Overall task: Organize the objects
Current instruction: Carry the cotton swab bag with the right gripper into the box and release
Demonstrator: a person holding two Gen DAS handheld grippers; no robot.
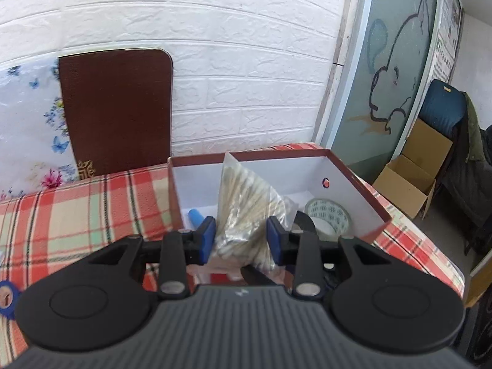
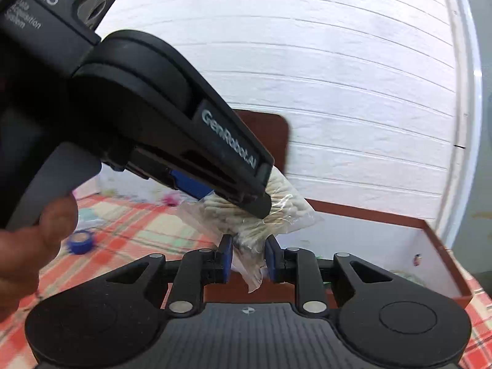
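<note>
A clear bag of cotton swabs (image 1: 243, 190) hangs in the air over the near edge of a white-lined, brown-rimmed box (image 1: 353, 196). My left gripper (image 1: 241, 236) is shut on the bag's lower part, blue pads pressing both sides. In the right wrist view the same bag (image 2: 276, 212) is pinched at its lower corner by my right gripper (image 2: 247, 258), also shut. There the left gripper (image 2: 261, 207) comes in from the upper left and clamps the bag's middle. The box (image 2: 399, 236) lies behind and to the right.
Inside the box lie a patterned tape roll (image 1: 329, 215) and a blue cylinder (image 1: 196, 216). A blue tape roll (image 2: 80, 241) sits on the plaid tablecloth (image 1: 77, 215). A brown board (image 1: 117, 107) leans on the brick wall. A cardboard box (image 1: 409, 181) stands on the floor at right.
</note>
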